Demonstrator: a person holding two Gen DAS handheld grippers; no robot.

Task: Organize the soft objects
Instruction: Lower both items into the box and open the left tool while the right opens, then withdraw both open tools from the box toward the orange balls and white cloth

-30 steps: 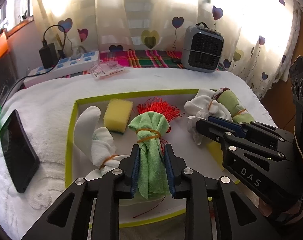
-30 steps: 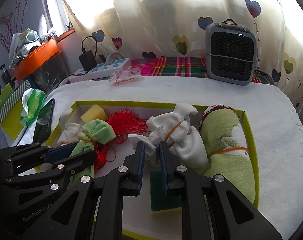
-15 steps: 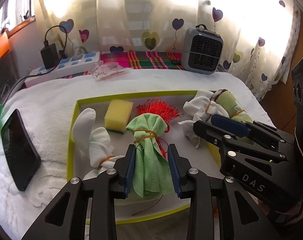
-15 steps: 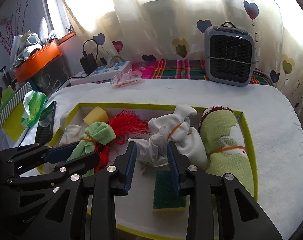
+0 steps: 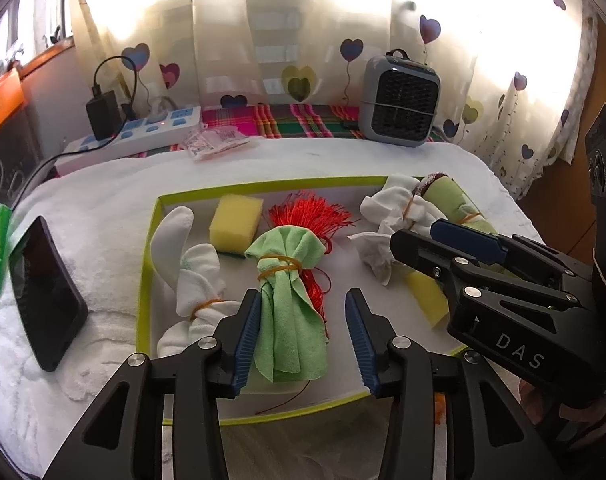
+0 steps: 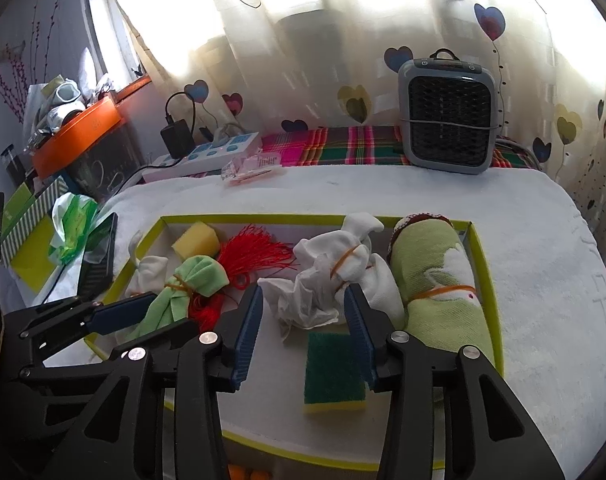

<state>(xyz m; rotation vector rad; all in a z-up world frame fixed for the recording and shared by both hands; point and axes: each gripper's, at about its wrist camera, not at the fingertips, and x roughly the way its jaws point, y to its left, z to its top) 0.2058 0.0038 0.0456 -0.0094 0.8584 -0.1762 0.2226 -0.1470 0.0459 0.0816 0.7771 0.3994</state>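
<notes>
A green-rimmed white tray (image 5: 147, 248) (image 6: 481, 264) holds soft things. In the left wrist view my left gripper (image 5: 303, 316) is open, its jaws on either side of a green cloth bundle (image 5: 291, 300) tied with a rubber band; the bundle lies free on the tray. Beside it are red threads (image 5: 311, 216), a yellow sponge (image 5: 235, 222) and a white sock bundle (image 5: 195, 276). In the right wrist view my right gripper (image 6: 303, 316) is open around a white cloth bundle (image 6: 327, 276). A green-topped sponge (image 6: 333, 368) and a green rolled towel (image 6: 439, 280) lie near it.
A white towel covers the table (image 5: 95, 208). A black phone (image 5: 43, 292) lies left of the tray. A grey heater (image 5: 399, 104), a power strip (image 5: 143, 136) and a plastic packet (image 5: 215, 142) stand at the back. A green plastic bag (image 6: 73, 224) lies at the left.
Both grippers opened: the left let go of the green cloth bundle, the right let go of the white cloth bundle. Both pulled back slightly.
</notes>
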